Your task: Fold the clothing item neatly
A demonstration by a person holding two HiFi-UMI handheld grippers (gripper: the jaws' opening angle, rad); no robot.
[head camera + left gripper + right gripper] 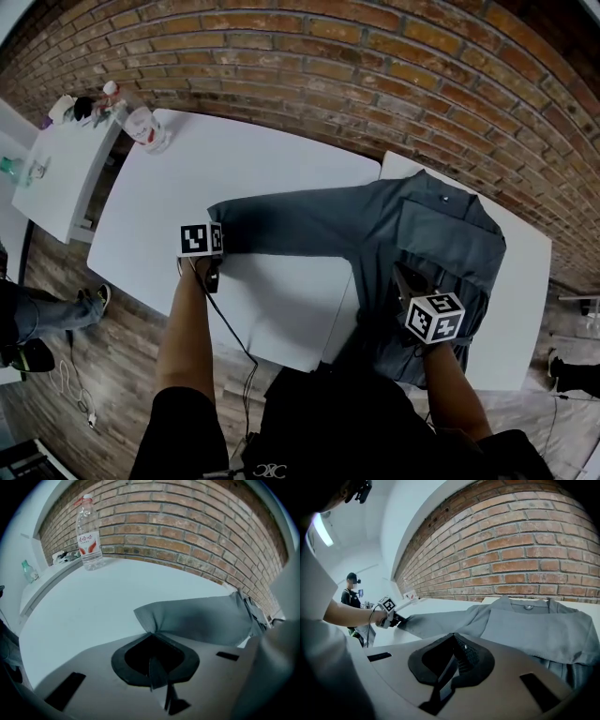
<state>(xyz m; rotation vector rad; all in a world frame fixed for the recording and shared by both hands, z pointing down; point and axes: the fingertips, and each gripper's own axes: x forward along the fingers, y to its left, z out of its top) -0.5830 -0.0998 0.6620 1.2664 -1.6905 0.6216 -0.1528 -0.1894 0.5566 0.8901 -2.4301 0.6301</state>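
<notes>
White tabletop [281, 169] bore a grey cloth shirt [441, 234], its sleeve cuff [143, 617] at the left clamped in the left gripper [151, 634], while the right gripper [453, 637] jaws sat together, seemingly empty.

The shirt [441, 234] is matt grey cloth, soft and slightly creased. The table [262, 159] under it has a smooth white surface with low shine. At its far left corner stands a bottle [89, 531] of clear glossy plastic. The wall [328, 56] is rough brick, the floor [112, 356] wood planks
</notes>
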